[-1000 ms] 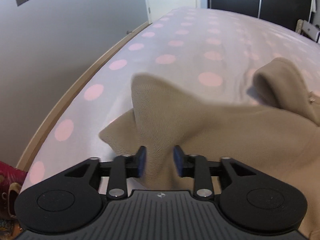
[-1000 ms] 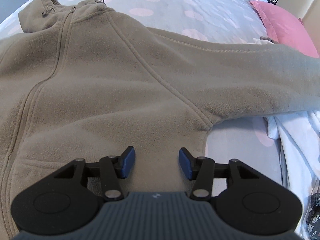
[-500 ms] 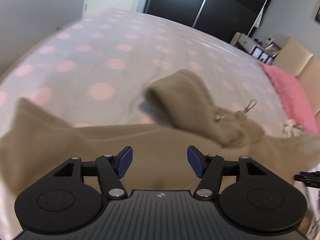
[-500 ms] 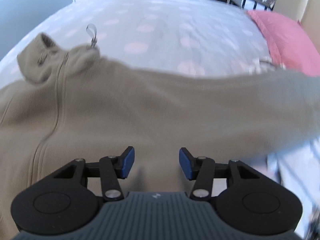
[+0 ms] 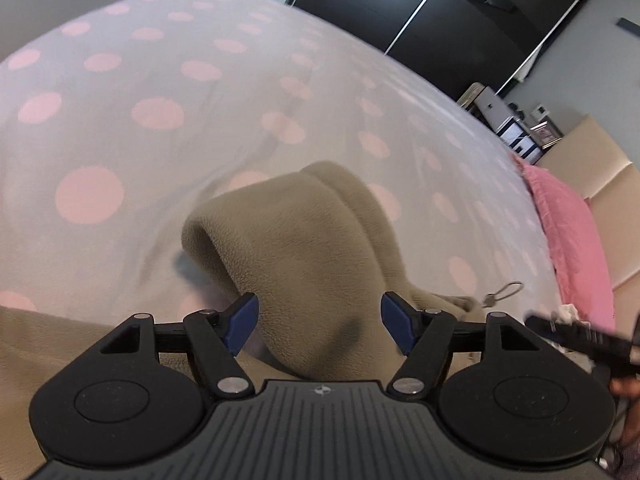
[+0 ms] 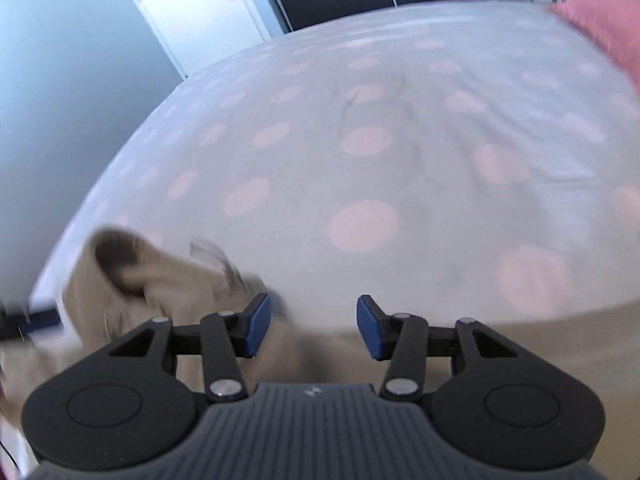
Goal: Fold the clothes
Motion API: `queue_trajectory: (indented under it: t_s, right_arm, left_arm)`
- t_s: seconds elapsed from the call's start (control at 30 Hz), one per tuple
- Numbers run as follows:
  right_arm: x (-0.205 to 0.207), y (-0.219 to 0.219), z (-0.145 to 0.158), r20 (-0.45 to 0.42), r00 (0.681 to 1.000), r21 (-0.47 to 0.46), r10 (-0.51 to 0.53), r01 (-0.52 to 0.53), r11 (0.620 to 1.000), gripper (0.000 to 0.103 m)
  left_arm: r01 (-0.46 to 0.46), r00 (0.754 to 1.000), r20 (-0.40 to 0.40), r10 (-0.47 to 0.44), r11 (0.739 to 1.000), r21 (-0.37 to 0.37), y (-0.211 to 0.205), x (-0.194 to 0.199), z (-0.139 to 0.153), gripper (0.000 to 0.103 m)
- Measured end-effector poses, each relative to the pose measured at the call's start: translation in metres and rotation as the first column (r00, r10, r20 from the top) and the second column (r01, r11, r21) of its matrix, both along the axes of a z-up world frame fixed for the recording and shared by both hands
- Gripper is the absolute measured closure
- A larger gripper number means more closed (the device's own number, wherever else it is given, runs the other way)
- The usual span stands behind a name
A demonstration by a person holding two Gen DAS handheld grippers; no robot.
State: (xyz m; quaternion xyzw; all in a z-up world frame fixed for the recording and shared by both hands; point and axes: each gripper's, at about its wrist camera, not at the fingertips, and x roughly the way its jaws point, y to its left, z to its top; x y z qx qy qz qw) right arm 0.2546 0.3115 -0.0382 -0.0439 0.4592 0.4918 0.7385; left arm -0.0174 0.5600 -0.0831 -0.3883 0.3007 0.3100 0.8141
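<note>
Spread on the bed: a tan fleece zip jacket [image 5: 304, 248], its collar bulging up as a rounded hump in the middle of the left wrist view, body running off the near edge. Beneath and all around it, a white bedsheet with pink polka dots [image 5: 152, 112].

Left gripper [image 5: 318, 320] low over the collar, blue pads [image 5: 244, 318] well apart, jaws just widened; collar fabric lies between them, but no pad presses on it. Only in this view: a small metal zip-pull loop [image 5: 506, 293] lying on the sheet just right of the collar, a pink pillow [image 5: 576, 240] at the far right, black wardrobe doors [image 5: 432, 4] beyond the bed, and, at the right edge, a blurred black piece of the other tool with a bit of a hand [image 5: 626, 390].

Right wrist view blurred. Right gripper [image 6: 313, 326] about half open, nothing gripped; tan fleece under the near edge, sheet visible between the blue pads [image 6: 258, 322]. Collar here at the lower left [image 6: 132, 276], smeared. Only here: a white door [image 6: 192, 8] at the far left and a grey wall beside it.
</note>
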Motion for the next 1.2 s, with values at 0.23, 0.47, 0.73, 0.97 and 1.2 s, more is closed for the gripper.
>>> queue_trajectory:
  t_s: [0.23,0.47,0.73,0.97,1.2]
  right_arm:
    - [0.004,0.091,-0.053,-0.189,0.981,-0.042,0.054,-0.063,0.997,0.051]
    - [-0.033,0.144,-0.07,-0.072,0.968,-0.153,0.242,-0.25,0.956,0.053]
    - [-0.04,0.137,-0.031,0.155,0.947,-0.144,0.281,-0.26,0.955,0.091]
    - [-0.036,0.08,0.06,0.408,0.893,-0.018,0.191,-0.202,0.979,0.092]
    - [-0.05,-0.01,0.099,0.694,0.72,0.106,-0.008,-0.091,0.99,0.091]
  left_arm:
    - [-0.002,1.0,0.004,0.002,0.997,-0.076,0.012,-0.017,-0.037,0.037]
    - [0.029,0.999,0.045,-0.024,0.995,-0.098,0.017,-0.024,-0.044,0.041]
    - [0.057,0.998,0.034,-0.057,0.998,-0.016,0.01,0.001,-0.027,0.098]
    - [0.079,0.988,0.121,-0.098,0.985,0.151,0.006,0.048,0.026,0.099]
    - [0.109,0.972,0.161,-0.173,0.932,0.346,-0.018,0.103,0.072,0.095]
